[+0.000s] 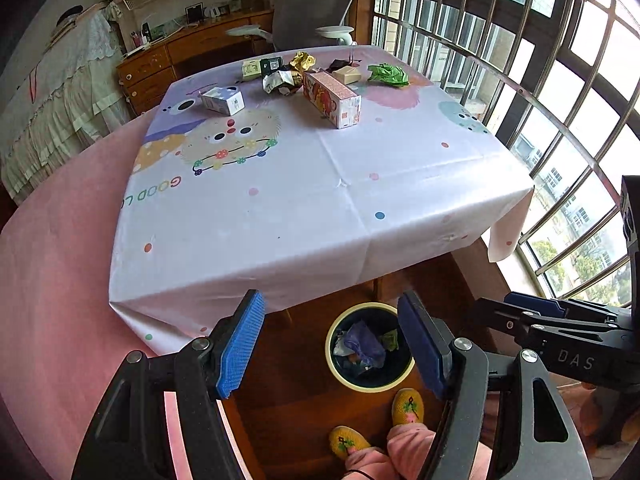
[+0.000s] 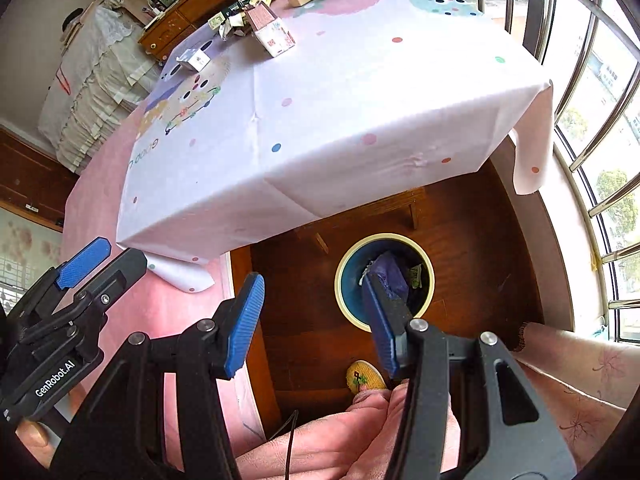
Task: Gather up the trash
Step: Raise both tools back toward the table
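Right now I have both grippers held off the near edge of the tabletop, above the floor, and neither holds anything. My left gripper has its jaws spread wide, and the trash bin sits on the wooden floor below, showing in the gap between the blue pads. My right gripper is equally wide open; from its camera the bin lies just beyond its right-hand pad, which covers part of the rim. Inside the bin I can see crumpled purple paper and other scraps.

The trash still to gather lies well apart from both tools, along the far edge of the tabletop, which is covered by a printed cloth. A long pink carton lies nearest, pointing toward me. Left of it is a small white box. Behind the carton is a heap of crumpled wrappers, a yellow paper ball and a tan box. A green paper wad sits toward the far right corner.

Yellow slippers show on the floor near the bin.
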`<state>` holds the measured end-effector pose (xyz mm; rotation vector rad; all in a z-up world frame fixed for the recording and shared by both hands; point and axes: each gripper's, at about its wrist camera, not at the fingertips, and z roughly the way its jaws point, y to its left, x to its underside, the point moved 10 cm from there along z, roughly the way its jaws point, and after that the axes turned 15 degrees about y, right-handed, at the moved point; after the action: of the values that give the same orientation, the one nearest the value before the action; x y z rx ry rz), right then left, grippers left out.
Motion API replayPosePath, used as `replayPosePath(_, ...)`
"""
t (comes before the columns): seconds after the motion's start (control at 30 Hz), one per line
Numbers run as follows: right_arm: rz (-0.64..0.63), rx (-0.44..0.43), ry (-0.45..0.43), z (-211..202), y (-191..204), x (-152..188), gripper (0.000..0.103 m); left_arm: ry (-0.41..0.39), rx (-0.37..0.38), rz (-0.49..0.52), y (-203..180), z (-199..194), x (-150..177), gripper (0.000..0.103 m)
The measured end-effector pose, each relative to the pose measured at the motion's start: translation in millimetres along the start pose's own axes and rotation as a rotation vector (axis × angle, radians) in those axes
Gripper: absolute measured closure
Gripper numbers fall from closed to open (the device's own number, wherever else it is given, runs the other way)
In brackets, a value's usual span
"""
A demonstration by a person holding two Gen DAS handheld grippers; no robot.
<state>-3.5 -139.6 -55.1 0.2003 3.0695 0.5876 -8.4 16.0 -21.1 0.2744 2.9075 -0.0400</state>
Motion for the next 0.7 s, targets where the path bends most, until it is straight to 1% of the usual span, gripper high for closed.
replayPosePath(0.07,-0.001,0.001,-0.022,-14.1,4.3,-3.3,0.055,-0.027,-0.004,0.017,1.8,-15.7,-6.0,0.033)
replayPosePath(0.17,0.0,0.013,-0.058,-33.6,10.6,-12.3,0.055,-0.048,0.002,0.033,4.5,-33.3,-14.7,0.033)
replayPosePath(0.33,-0.021,0.023,-0.112,-58.8,17.2,-31.5,0.055,-0.08,0.007,0.038,7.5,-52.9,-34.1,0.033)
replayPosePath(0.53,-0.041,0.014,-0.131,-66.0,18.3,-65.2,0.055,-0.087,0.017,0.03,8.3,-50.9,-65.6,0.033)
replayPosePath(0.6,-0.044,0.013,-0.133,-65.4,16.1,-81.2,0.055,-0.082,0.02,0.02,8.5,-44.3,-81.3,0.033)
replayPosePath(0.7,-0.045,0.011,-0.136,-61.8,10.1,-115.4,0.055,-0.081,0.019,0.0,9.1,-31.1,-110.4,0.033)
